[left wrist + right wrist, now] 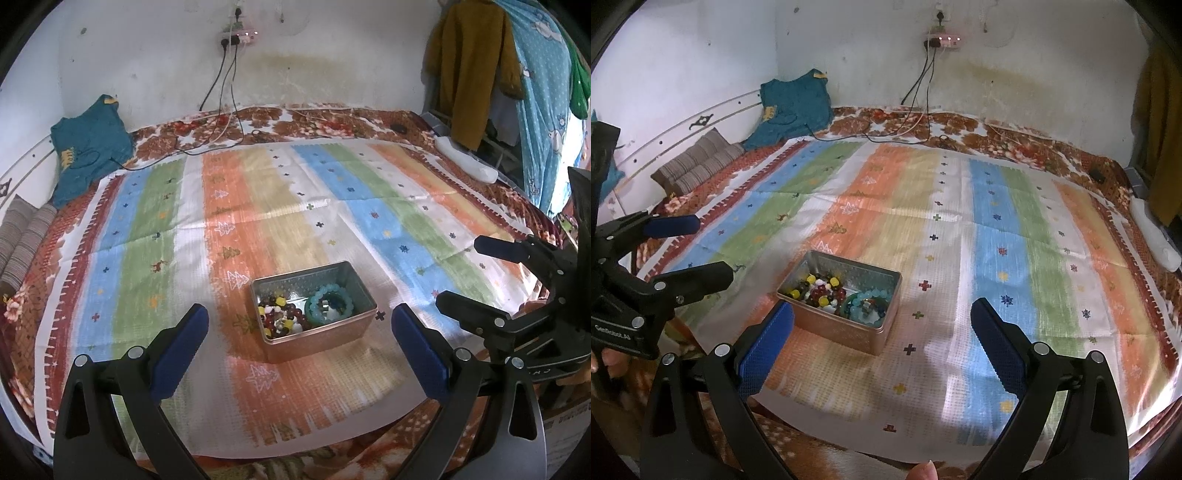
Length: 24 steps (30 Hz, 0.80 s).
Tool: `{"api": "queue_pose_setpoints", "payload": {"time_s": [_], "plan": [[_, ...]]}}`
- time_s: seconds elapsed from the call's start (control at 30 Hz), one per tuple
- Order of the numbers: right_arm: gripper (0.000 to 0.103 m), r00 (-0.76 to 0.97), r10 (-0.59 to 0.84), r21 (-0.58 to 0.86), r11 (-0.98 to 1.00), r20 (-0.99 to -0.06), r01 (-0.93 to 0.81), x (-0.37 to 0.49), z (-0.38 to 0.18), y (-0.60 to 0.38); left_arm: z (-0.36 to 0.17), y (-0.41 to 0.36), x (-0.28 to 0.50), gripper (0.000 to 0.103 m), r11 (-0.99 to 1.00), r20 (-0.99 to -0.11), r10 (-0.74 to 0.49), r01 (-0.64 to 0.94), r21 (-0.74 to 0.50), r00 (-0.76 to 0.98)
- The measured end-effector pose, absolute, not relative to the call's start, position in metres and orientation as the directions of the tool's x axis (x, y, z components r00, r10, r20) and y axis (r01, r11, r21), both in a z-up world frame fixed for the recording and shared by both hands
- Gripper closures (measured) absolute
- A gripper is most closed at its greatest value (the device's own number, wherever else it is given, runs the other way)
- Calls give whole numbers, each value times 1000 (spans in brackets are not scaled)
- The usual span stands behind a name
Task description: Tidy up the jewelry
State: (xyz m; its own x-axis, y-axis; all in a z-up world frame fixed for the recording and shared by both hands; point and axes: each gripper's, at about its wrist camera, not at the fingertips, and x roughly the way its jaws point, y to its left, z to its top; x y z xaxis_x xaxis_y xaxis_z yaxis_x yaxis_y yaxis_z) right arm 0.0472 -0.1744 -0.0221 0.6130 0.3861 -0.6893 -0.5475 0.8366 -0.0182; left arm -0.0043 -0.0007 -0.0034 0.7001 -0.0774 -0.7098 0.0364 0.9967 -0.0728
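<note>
While both the left gripper (299, 325) and right gripper (882, 325) hover spread wide and empty, a metal tin (347, 280) sits just beyond on the striped cloth (155, 221), holding mixed beads (280, 317) beside turquoise bracelets (325, 304).

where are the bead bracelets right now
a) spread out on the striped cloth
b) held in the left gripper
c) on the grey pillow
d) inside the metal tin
d: the bead bracelets all lie inside the open metal tin on the striped cloth, while the left gripper and right gripper are both open and hold nothing.
</note>
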Motion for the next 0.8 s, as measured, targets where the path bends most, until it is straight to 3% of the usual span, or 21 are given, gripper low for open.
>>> {"api": "queue_pose_setpoints", "payload": {"time_s": [0.8], "plan": [[5,623,409,-3,834,-667,-552,40,-16,-173,-1,-6,-16,6,997,-668,-80,48,-66,740]]}}
